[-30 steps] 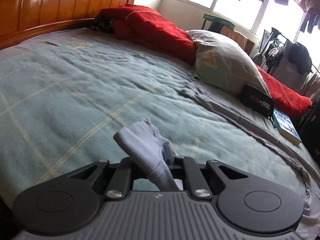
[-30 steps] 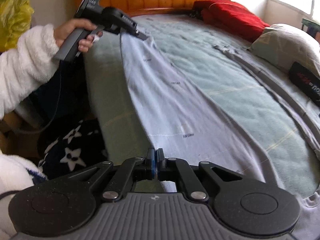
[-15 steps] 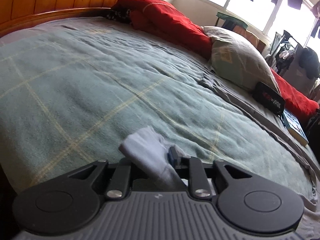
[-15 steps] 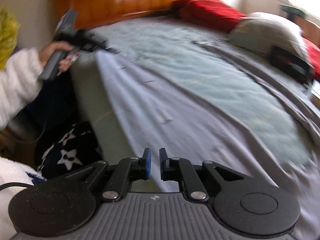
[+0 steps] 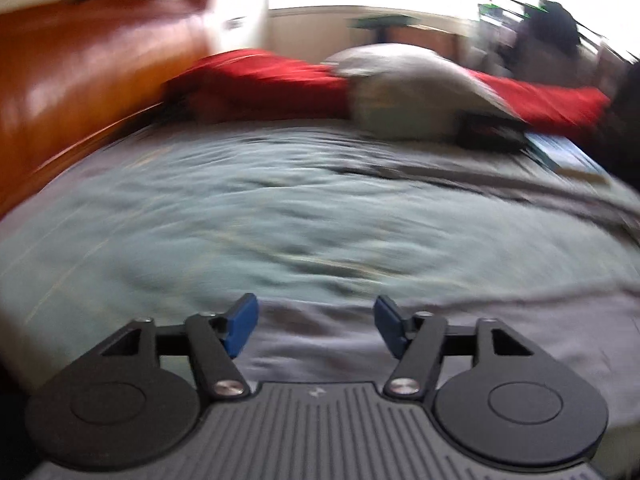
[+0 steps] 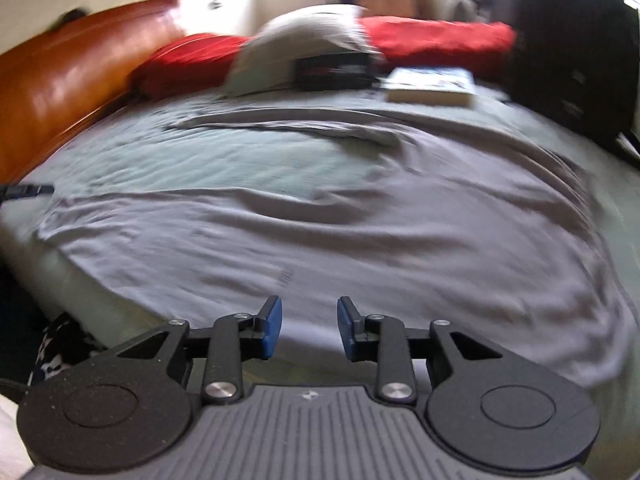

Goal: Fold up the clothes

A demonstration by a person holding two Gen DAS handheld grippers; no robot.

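Note:
A pale grey-lilac garment point(image 6: 320, 232) lies spread and wrinkled on the green bed blanket point(image 6: 224, 160); its near edge shows in the left wrist view point(image 5: 440, 332). My left gripper point(image 5: 316, 330) is open, blue pads wide apart, nothing between them, just above the garment's edge. My right gripper point(image 6: 309, 328) is also open and holds nothing, hovering over the garment's near hem by the bed's front edge. Both views are motion-blurred. A dark tip that may be the left gripper's shows at the far left of the right wrist view point(image 6: 28, 191).
A wooden headboard point(image 6: 72, 68) runs along the left. Red bedding point(image 6: 436, 36), a grey pillow point(image 6: 296, 48), a black pouch point(image 6: 336, 70) and a book point(image 6: 432, 88) lie at the far side. A dark bag point(image 6: 576, 48) stands at right. Star-patterned fabric point(image 6: 56, 348) sits below the bed edge.
Both grippers have let go of the garment and opened wide. The garment now lies flat on the bed. Both cameras swung to face across the bed toward the pillows.

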